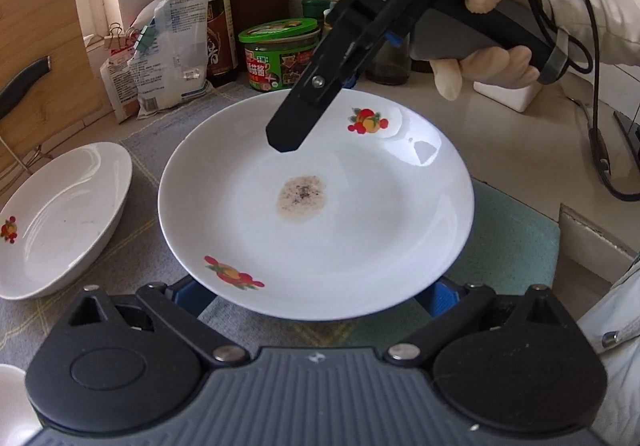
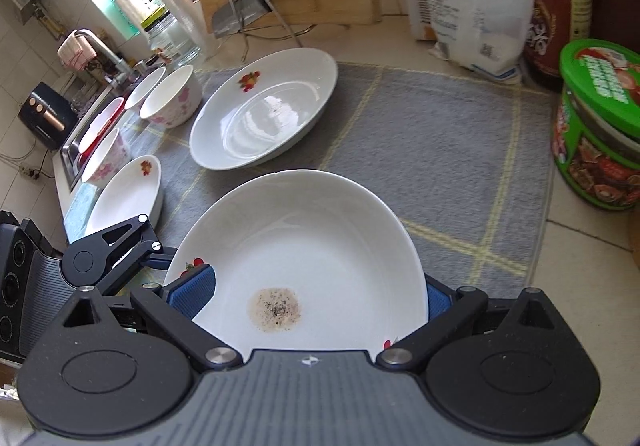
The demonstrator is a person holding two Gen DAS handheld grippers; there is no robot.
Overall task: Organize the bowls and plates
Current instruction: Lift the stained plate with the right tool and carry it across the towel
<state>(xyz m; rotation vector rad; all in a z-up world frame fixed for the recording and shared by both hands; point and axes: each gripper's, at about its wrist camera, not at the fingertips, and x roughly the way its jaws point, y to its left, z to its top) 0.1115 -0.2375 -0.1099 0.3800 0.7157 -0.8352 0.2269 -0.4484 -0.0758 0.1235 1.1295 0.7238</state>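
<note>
Both grippers are flanking the white fruit-printed ceramic plate (image 2: 312, 246) with its brown residue spot, seemingly for lifting: right gripper (image 2: 316, 294) jaws spread around it, left gripper (image 1: 316, 298) jaws likewise spread.

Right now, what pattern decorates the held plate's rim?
Red-and-orange fruit motifs on the white plate, clearest in the left wrist view.

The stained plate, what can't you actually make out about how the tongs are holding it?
- Left tongs, left wrist view: the stained plate covers both blue pads, so grip is unclear.
- Right tongs, right wrist view: the left pad sits at the rim; the right pad is hidden behind it.
- Plate's underside: unseen in both views.
- Far bowls: too small for detail.
</note>
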